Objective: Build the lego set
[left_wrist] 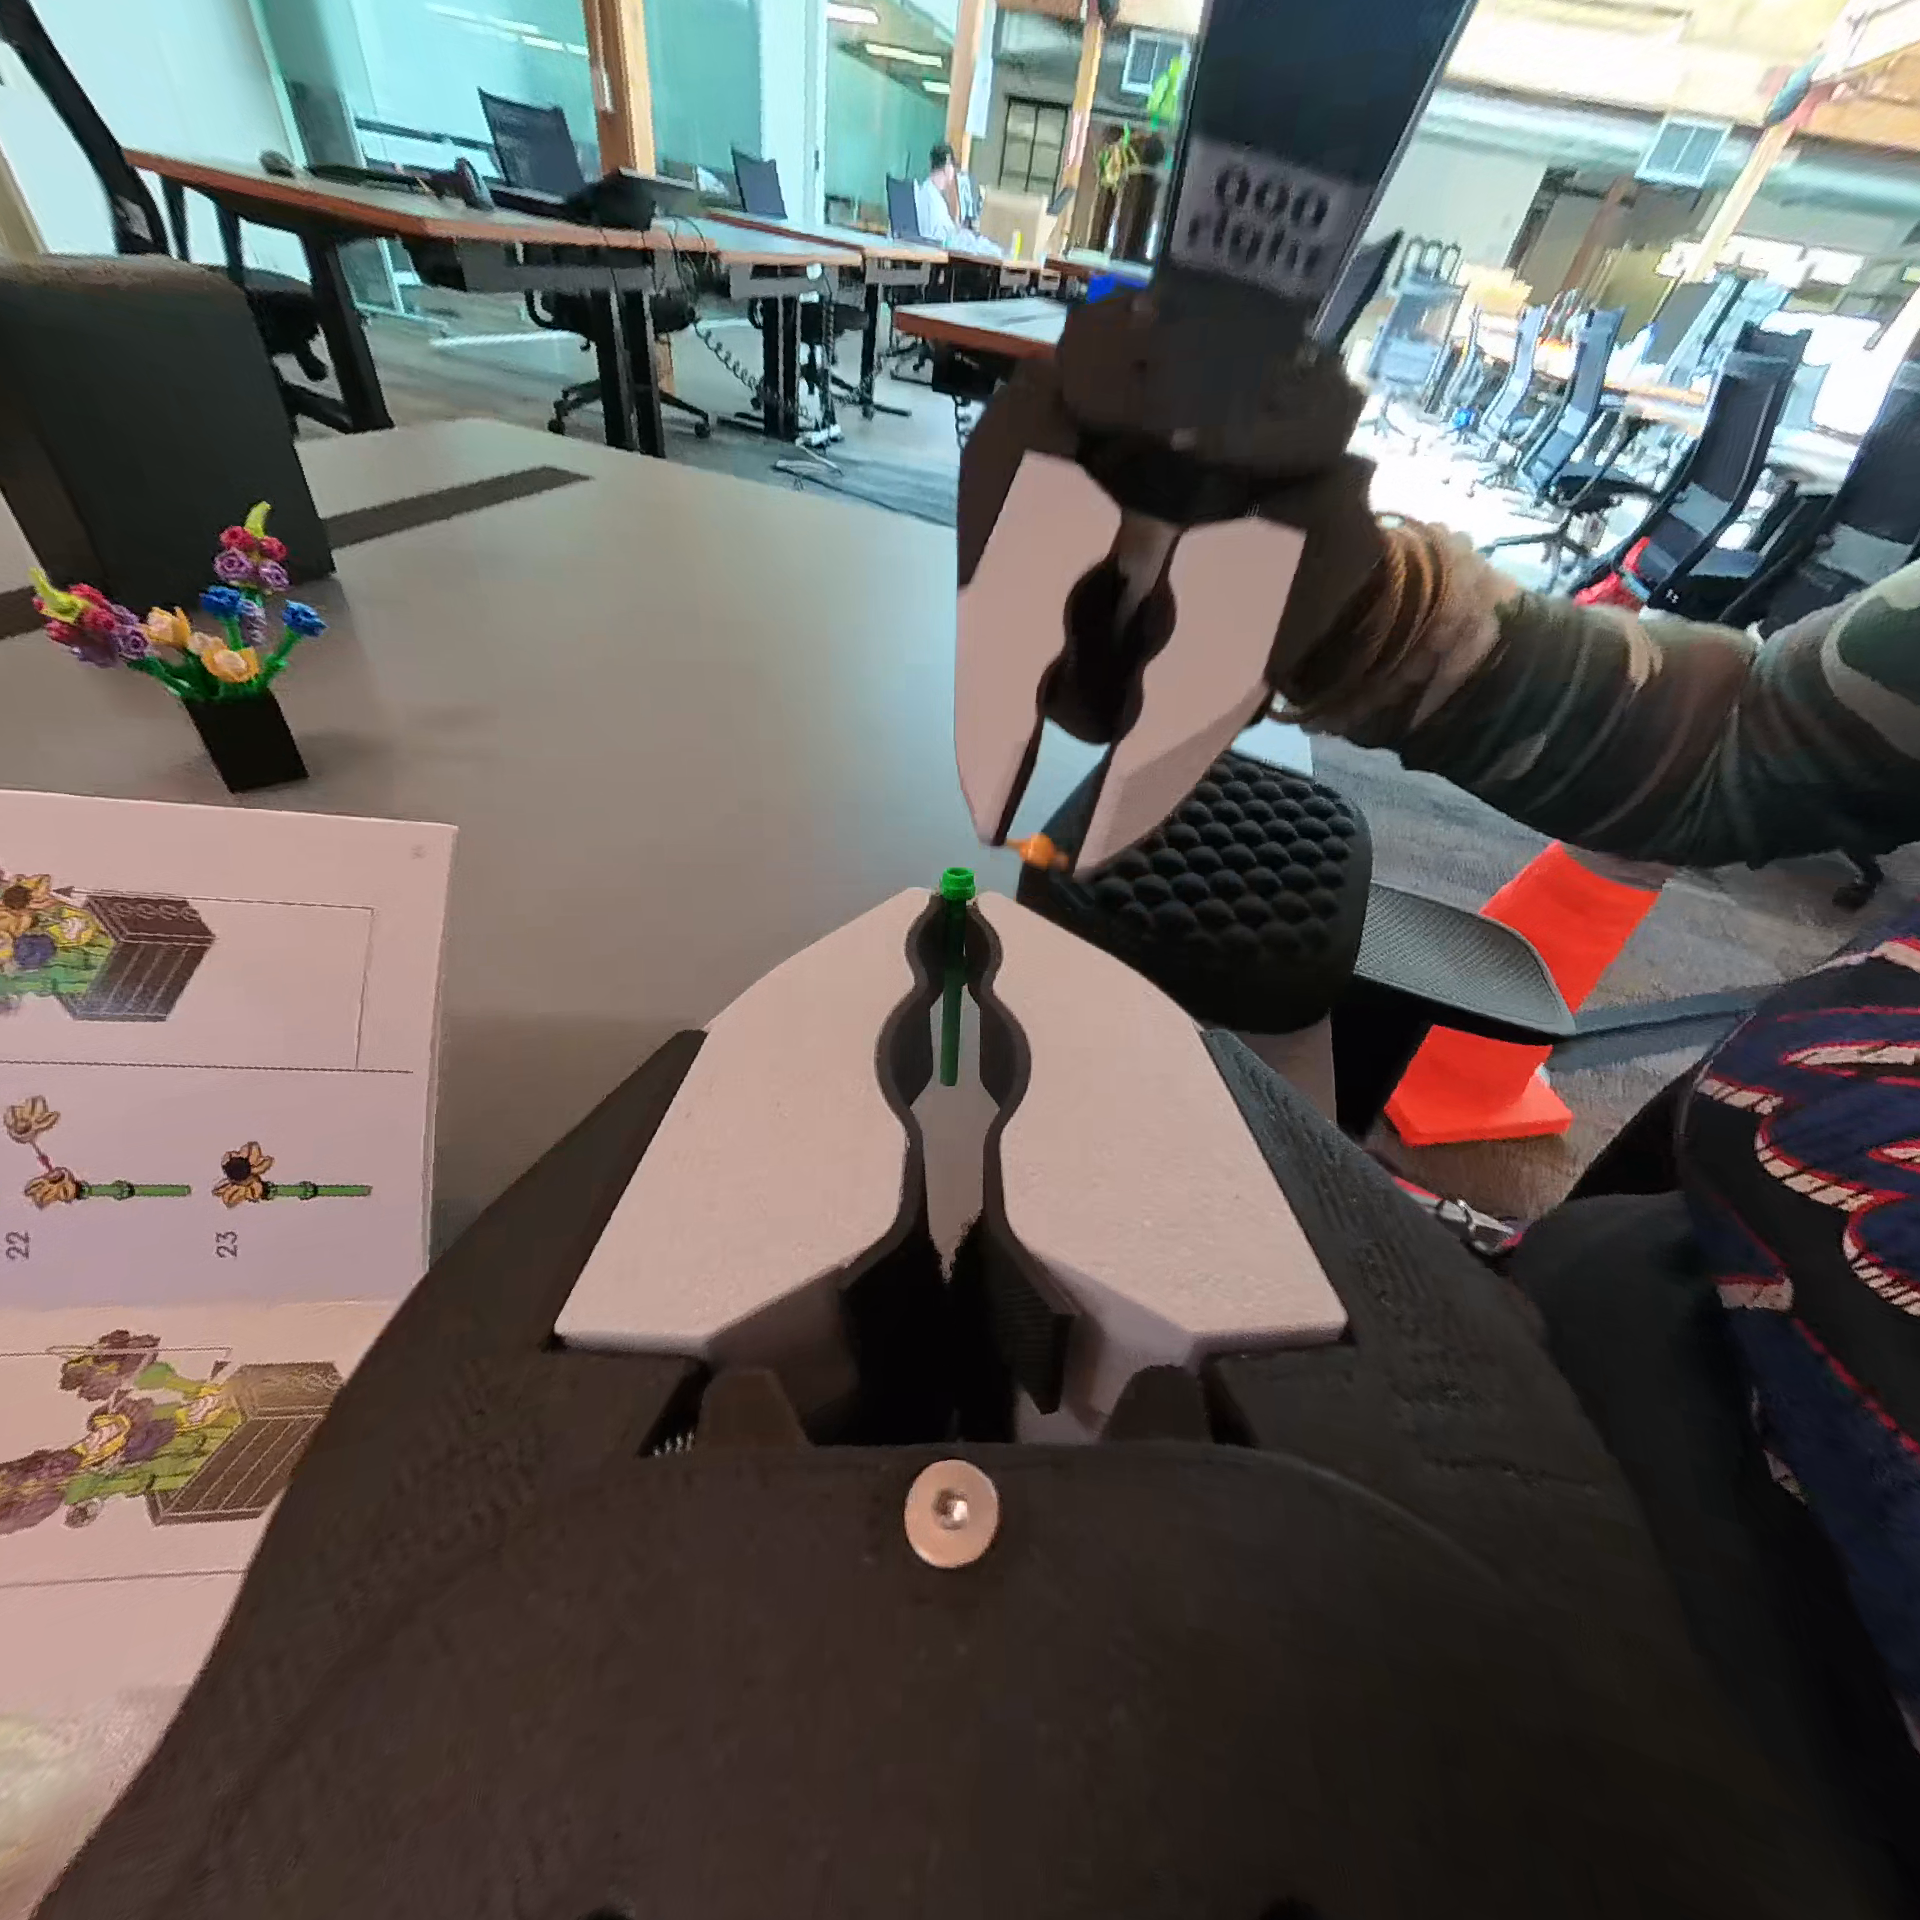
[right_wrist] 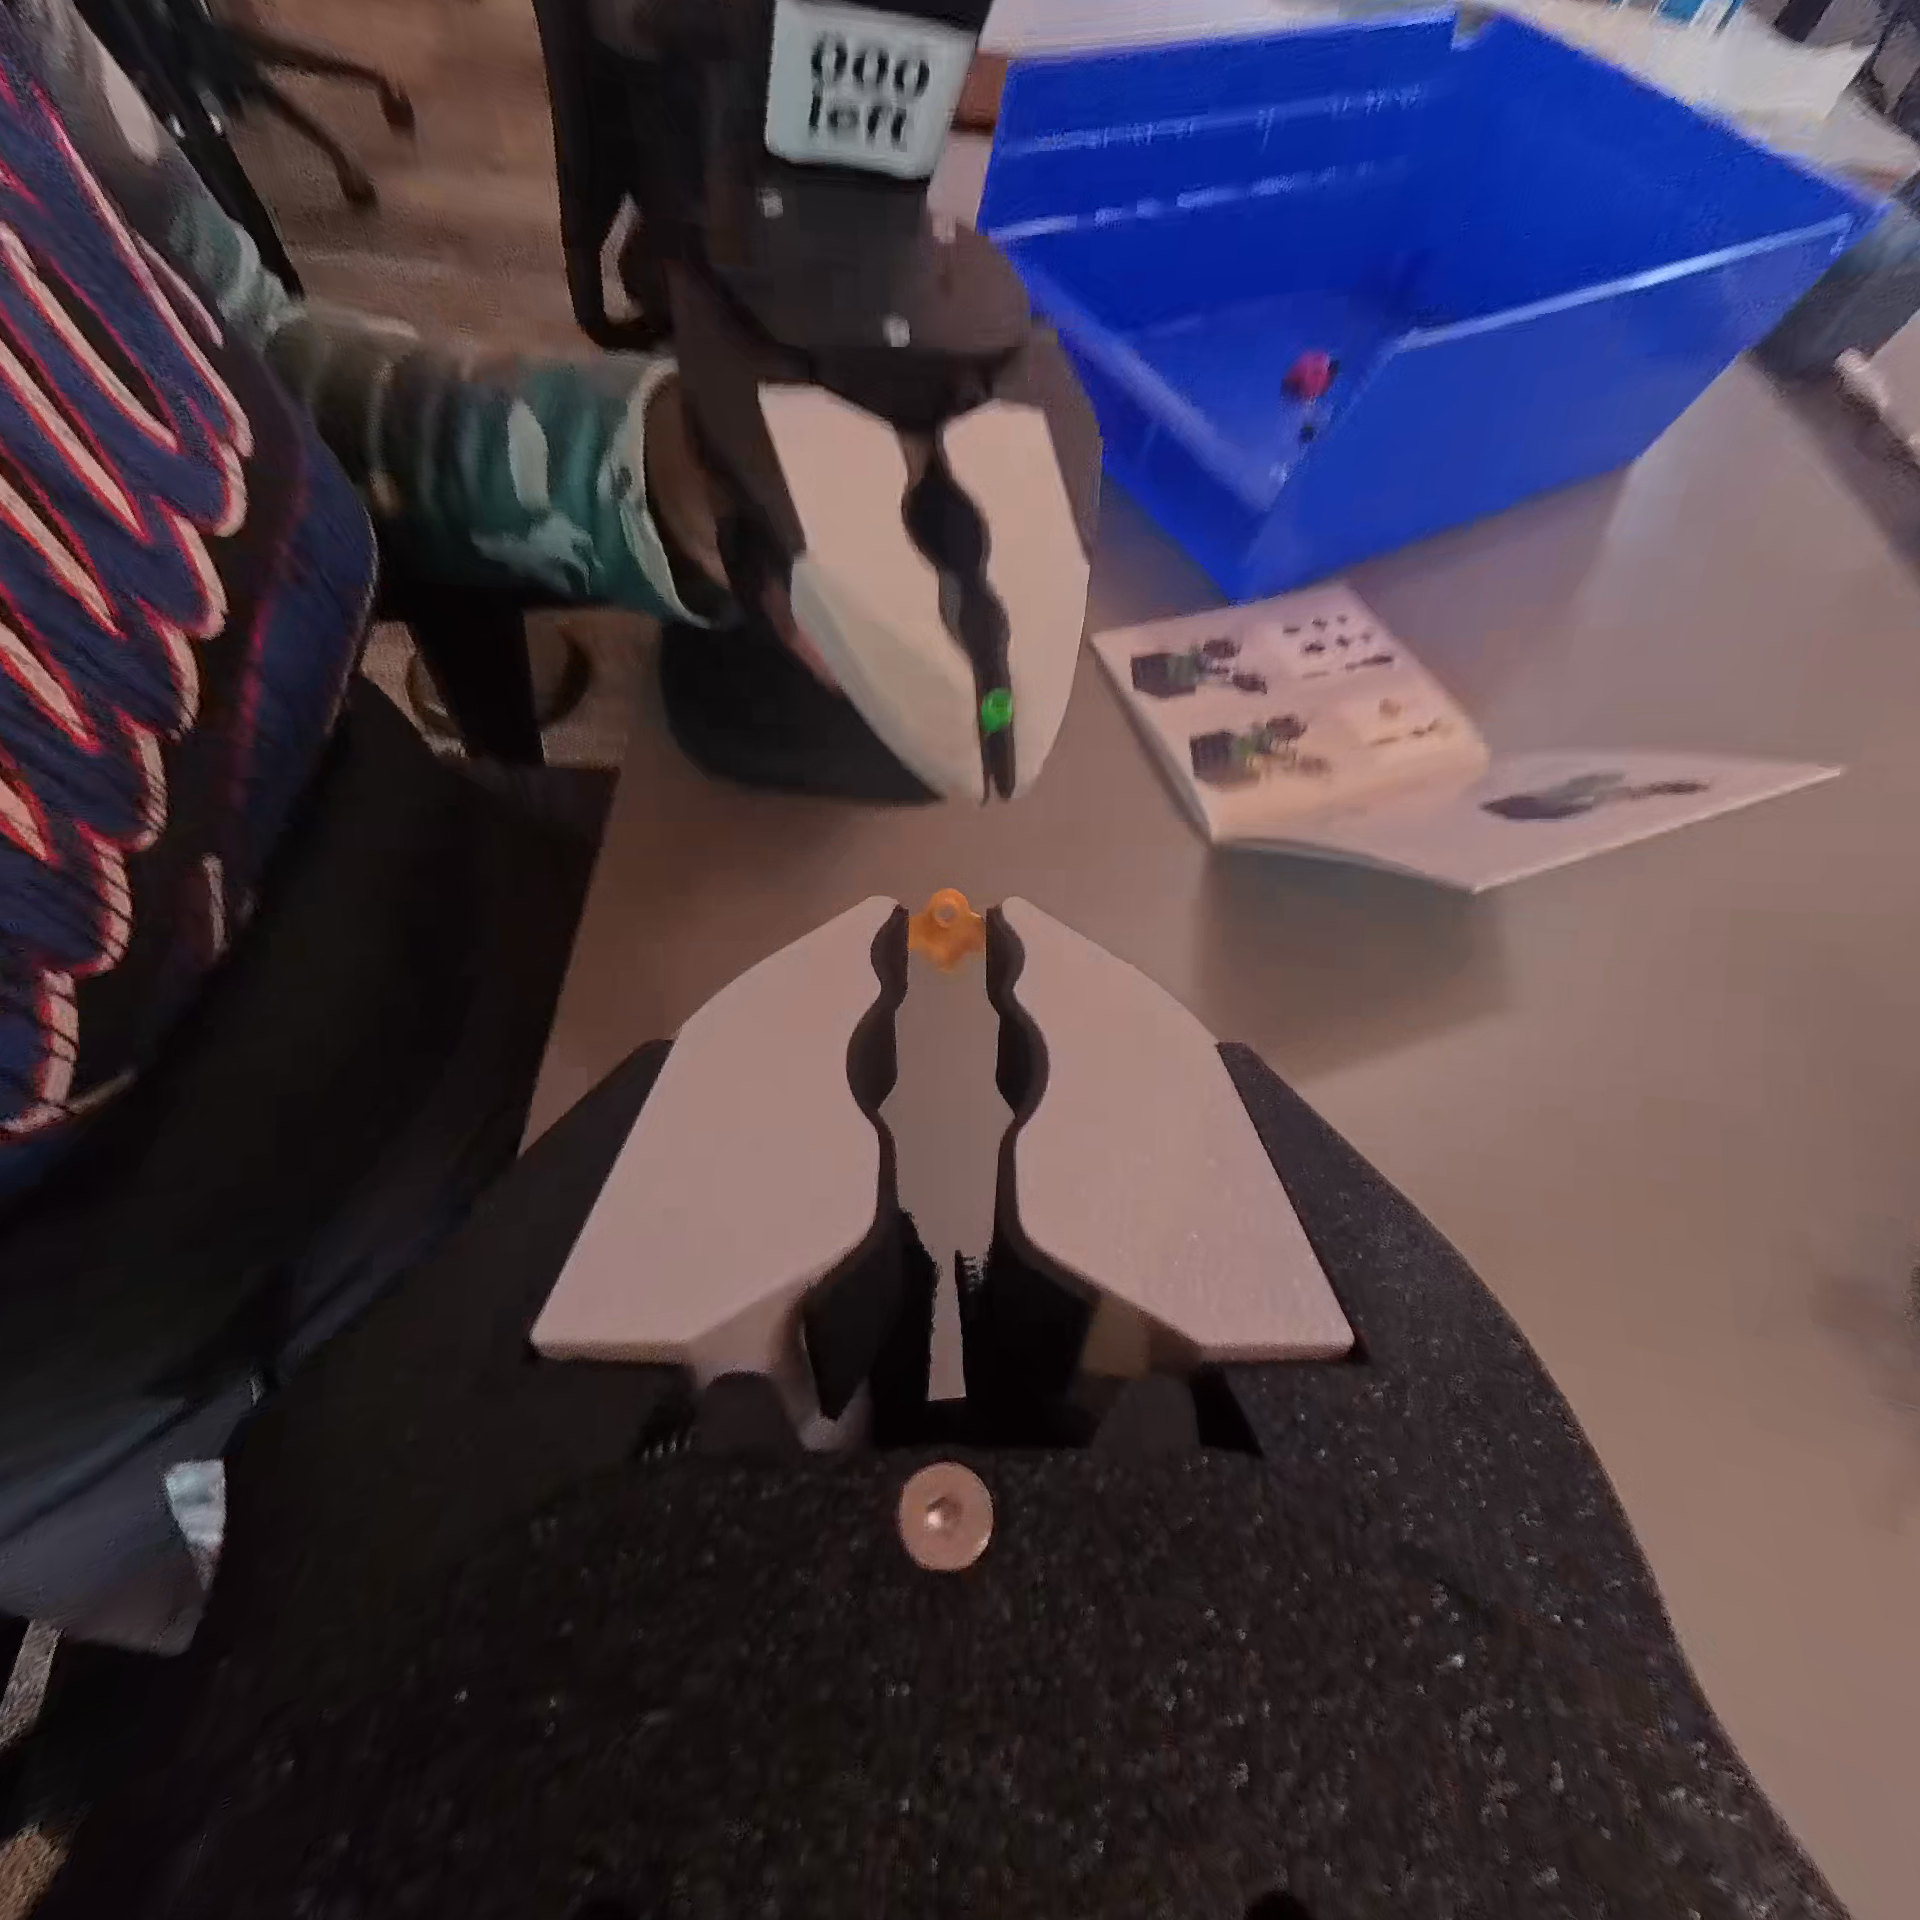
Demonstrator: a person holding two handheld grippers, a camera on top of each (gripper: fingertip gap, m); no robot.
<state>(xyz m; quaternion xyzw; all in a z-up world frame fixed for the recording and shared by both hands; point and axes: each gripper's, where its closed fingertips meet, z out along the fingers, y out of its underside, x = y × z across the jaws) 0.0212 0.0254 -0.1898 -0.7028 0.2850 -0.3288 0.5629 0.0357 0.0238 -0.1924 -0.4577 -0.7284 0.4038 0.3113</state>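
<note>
Stem first: a thin green stem [left_wrist: 952,987] is pinched lengthwise in the left gripper [left_wrist: 958,902], its open tip poking just past the fingertips. Facing it, tip to tip and held above the table edge, the right gripper [right_wrist: 943,914] is pinching a tiny orange piece [right_wrist: 944,928] at the very end of its jaws. The two parts are near each other but not yet touching; I'd judge the orange piece is about to be pushed onto the stem's tip.

From where I stand the risks look plain. The orange piece is held only by its edges at the extreme tips, so a slightly off-axis push could pop it out and send it to the floor. The stem is slender and sticks out only a little, so a hard press might slide it back between the fingers or tilt it.

Further out, an open instruction booklet [right_wrist: 1340,717] lies on the grey table [left_wrist: 644,665], a blue bin [right_wrist: 1455,343] sits beyond it, and a finished flower bouquet [left_wrist: 208,634] in a black base stands farther along the table.

Some things I can't make out: the right wrist view is smeared with motion, the orange piece's exact shape is unclear, and the stem's lower end is buried in the jaw gap. The bin holds a small pink item, too blurred to identify.
</note>
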